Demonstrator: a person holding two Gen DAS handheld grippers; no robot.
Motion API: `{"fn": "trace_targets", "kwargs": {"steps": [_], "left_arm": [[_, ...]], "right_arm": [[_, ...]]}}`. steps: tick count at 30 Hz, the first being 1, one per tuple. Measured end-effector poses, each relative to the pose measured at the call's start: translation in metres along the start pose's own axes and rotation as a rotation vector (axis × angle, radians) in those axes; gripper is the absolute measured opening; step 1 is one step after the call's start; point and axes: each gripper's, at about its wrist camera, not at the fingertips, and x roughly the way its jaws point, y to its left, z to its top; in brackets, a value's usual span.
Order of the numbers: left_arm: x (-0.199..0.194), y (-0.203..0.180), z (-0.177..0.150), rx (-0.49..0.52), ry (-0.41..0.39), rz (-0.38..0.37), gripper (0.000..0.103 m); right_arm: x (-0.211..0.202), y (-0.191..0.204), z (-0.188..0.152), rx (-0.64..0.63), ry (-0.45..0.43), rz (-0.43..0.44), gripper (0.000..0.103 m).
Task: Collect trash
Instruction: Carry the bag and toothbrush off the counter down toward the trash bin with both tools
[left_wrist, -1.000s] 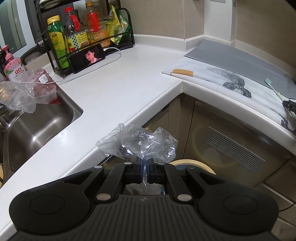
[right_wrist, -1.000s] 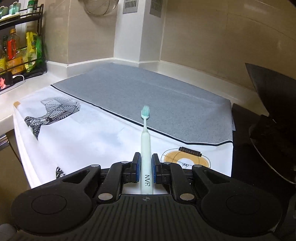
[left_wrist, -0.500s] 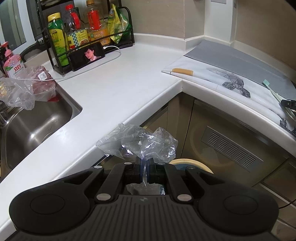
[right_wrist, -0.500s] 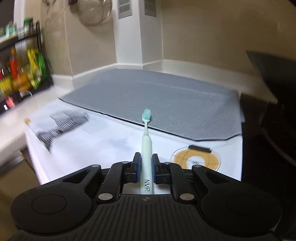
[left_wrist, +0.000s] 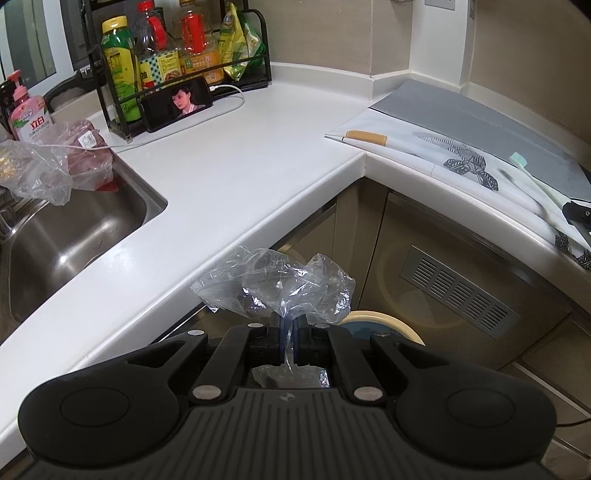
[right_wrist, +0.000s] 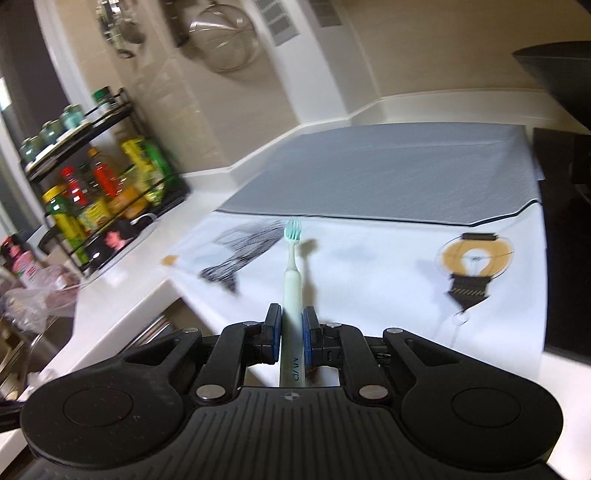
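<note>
My left gripper (left_wrist: 289, 325) is shut on a crumpled clear plastic bag (left_wrist: 273, 284), held in the air in front of the white counter's edge (left_wrist: 221, 236), above a cream-rimmed bin (left_wrist: 384, 325) on the floor. My right gripper (right_wrist: 291, 321) is shut on a pale green toothbrush (right_wrist: 292, 273), bristles pointing forward, lifted above the white printed mat (right_wrist: 369, 266). The toothbrush (left_wrist: 535, 181) and the right gripper's tip also show at the right edge of the left wrist view.
A steel sink (left_wrist: 66, 236) lies at left with bagged items (left_wrist: 44, 166) on its rim. A black rack of bottles (left_wrist: 177, 62) and a phone (left_wrist: 179, 103) on a cable stand at the back. A grey mat (right_wrist: 399, 173) covers the right counter.
My right gripper has lifted and swung left with the toothbrush, its view now blurred by motion. My left gripper has drifted slightly with the bag still held.
</note>
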Motion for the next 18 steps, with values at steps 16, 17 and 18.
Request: {"fn": "trace_targets", "kwargs": {"steps": [16,17,18], "left_arm": [[0.025,-0.005,-0.022,-0.001,0.091,-0.041,0.004],[0.028,-0.006,-0.023,0.000,0.101,-0.045,0.004],[0.031,-0.008,-0.025,0.000,0.111,-0.051,0.004]], "right_arm": [[-0.007,0.057,-0.035,-0.062,0.114,0.175,0.013],[-0.002,0.060,-0.039,-0.067,0.132,0.179,0.013],[0.003,0.062,-0.043,-0.067,0.154,0.180,0.013]]}}
